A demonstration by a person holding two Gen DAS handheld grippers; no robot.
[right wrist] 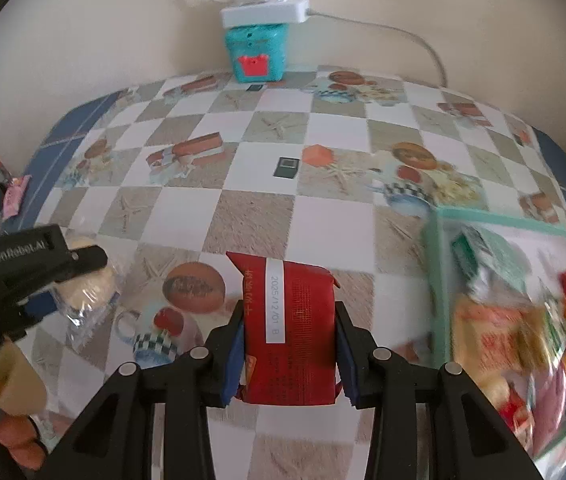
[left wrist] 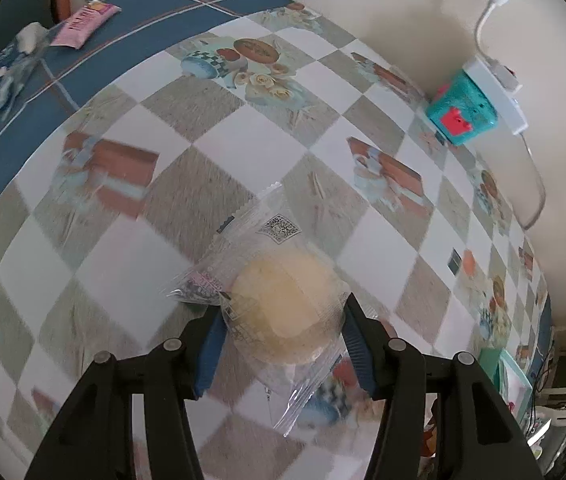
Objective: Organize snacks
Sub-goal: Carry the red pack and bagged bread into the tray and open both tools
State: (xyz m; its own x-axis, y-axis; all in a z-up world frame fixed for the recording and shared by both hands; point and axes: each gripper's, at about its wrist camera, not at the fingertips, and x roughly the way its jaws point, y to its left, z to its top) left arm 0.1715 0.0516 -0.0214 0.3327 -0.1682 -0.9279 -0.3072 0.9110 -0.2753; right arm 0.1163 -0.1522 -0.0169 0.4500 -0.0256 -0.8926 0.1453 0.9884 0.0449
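Note:
My left gripper (left wrist: 283, 316) is shut on a round pale pastry in a clear wrapper (left wrist: 287, 304), held above the checked tablecloth (left wrist: 219, 128). It shows from the side in the right wrist view (right wrist: 83, 276), at the left. My right gripper (right wrist: 289, 320) is shut on a red snack packet (right wrist: 289, 328) with a white date strip, held over the table. A mint-rimmed tray (right wrist: 439, 264) with several snacks lies just right of it; its corner shows in the left wrist view (left wrist: 511, 376).
A teal box (right wrist: 255, 52) with a white power strip (right wrist: 265, 14) on top stands against the far wall. A pink snack bar (left wrist: 83, 24) and a crumpled wrapper (left wrist: 29, 38) lie on the blue table border. A small dark card (right wrist: 286, 167) lies mid-table.

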